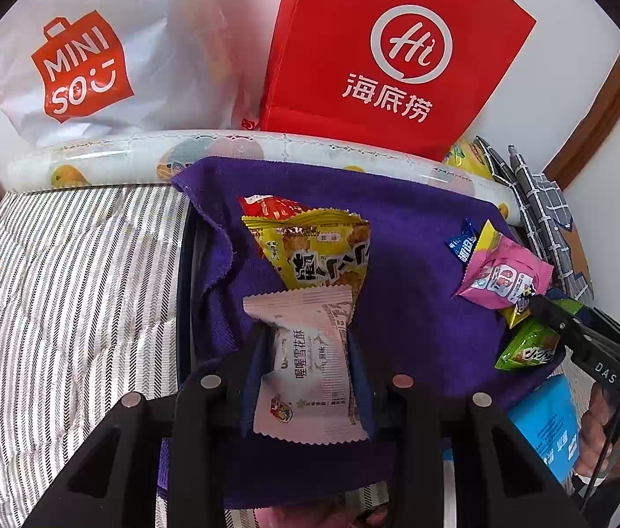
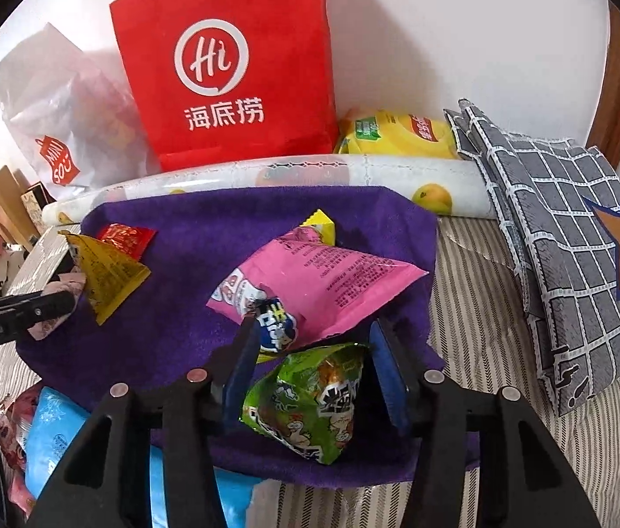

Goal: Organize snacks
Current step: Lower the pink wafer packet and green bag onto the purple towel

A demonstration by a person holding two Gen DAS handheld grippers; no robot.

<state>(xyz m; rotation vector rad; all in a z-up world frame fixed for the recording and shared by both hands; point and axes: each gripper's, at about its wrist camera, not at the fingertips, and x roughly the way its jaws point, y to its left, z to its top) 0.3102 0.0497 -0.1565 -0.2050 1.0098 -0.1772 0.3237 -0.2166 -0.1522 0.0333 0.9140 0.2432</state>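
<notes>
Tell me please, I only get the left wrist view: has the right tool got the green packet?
Observer: The green packet lies between the right tool's fingers, on the purple cloth. I can't tell if they squeeze it.
Operator: Is anything else close to it?
Observer: Yes, a small blue-and-white packet rests against the pink packet, right by one finger.
Operator: And what's that yellow corner behind the roll?
Observer: A big yellow bag, lying between the red bag and the checked cloth.
</notes>
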